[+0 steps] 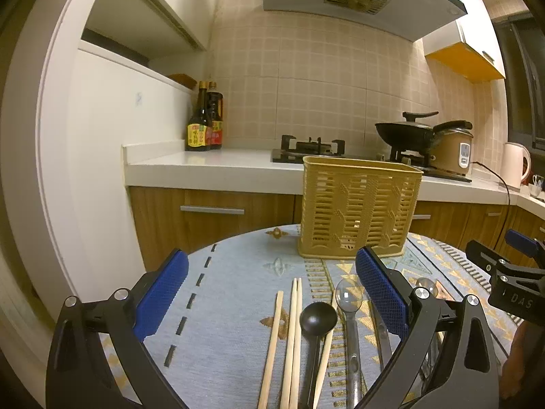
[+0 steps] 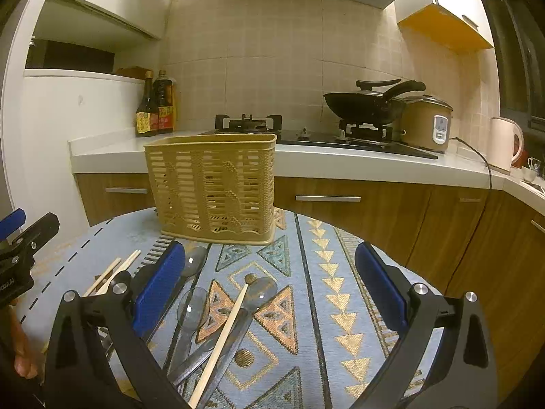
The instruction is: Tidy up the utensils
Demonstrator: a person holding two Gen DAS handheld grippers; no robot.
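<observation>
The left gripper (image 1: pixel 272 293) and right gripper (image 2: pixel 270 284) both stand wide apart, holding nothing. Utensil handles run out of frame below. On the patterned tablecloth (image 2: pixel 316 272), the chopsticks (image 1: pixel 294 334), black spoon (image 1: pixel 318 318) and clear spoons (image 2: pixel 194 306) lie loose before the upright yellow basket (image 2: pixel 211 184).

Left gripper (image 1: pixel 270 288) spread wide, nothing between blue fingers (image 1: pixel 160 294), hovering above desk, pointing forward and slightly down. Right gripper (image 2: pixel 269 284) likewise wide apart, holding nothing, blue fingers (image 2: pixel 381 284) level with each other. Both side by side, near, not touching. Bare skin of hand (image 2: pixel 24 358) visible at lower left of right wrist view.
</observation>
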